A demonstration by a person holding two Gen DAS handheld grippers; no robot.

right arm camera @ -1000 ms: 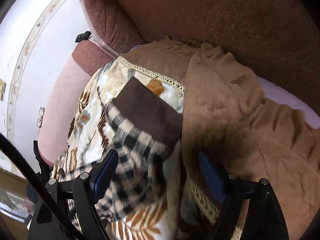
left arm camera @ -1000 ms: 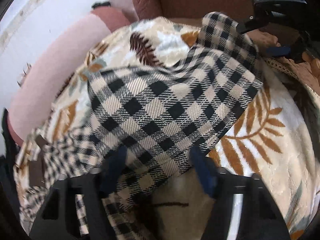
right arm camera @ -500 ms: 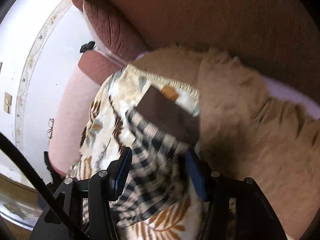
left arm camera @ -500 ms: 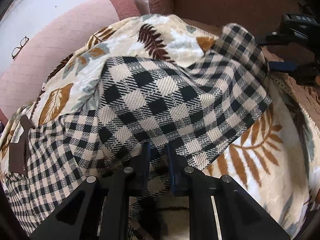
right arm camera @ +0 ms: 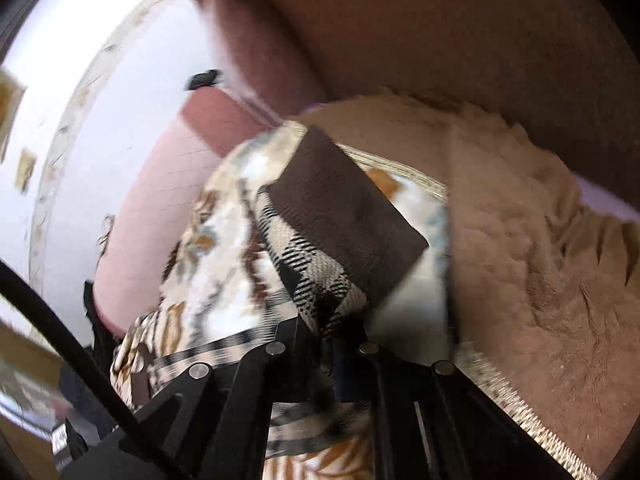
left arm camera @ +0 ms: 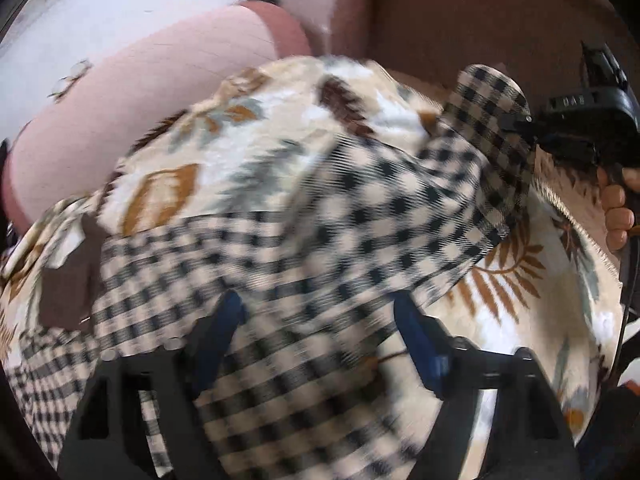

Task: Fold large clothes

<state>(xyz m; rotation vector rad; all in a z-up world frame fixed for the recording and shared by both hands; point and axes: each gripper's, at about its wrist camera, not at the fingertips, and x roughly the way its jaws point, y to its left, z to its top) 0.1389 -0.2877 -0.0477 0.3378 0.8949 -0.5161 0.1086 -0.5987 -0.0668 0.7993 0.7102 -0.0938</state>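
Observation:
A black-and-cream checked garment (left arm camera: 320, 216) with brown ribbed cuffs lies over a leaf-patterned blanket (left arm camera: 248, 152) on a sofa. My left gripper (left arm camera: 320, 320) is open, its blue-padded fingers (left arm camera: 416, 336) spread over the garment's near part, which lies between them. My right gripper (right arm camera: 332, 340) is shut on the garment's sleeve (right arm camera: 316, 280) just behind its brown cuff (right arm camera: 344, 220). In the left wrist view the right gripper (left arm camera: 528, 136) holds the sleeve end raised at the far right.
The pink sofa armrest (left arm camera: 120, 92) is at the left and the brown backrest (left arm camera: 460, 12) behind. A tan fleece throw (right arm camera: 532, 248) lies right of the blanket. Glasses (left arm camera: 68, 80) rest on the armrest. Another brown cuff (left arm camera: 68, 280) lies at the left.
My left gripper has opened, letting go of the garment. My right gripper has closed on the sleeve at the cuff and lifted it. Both views are motion-blurred.

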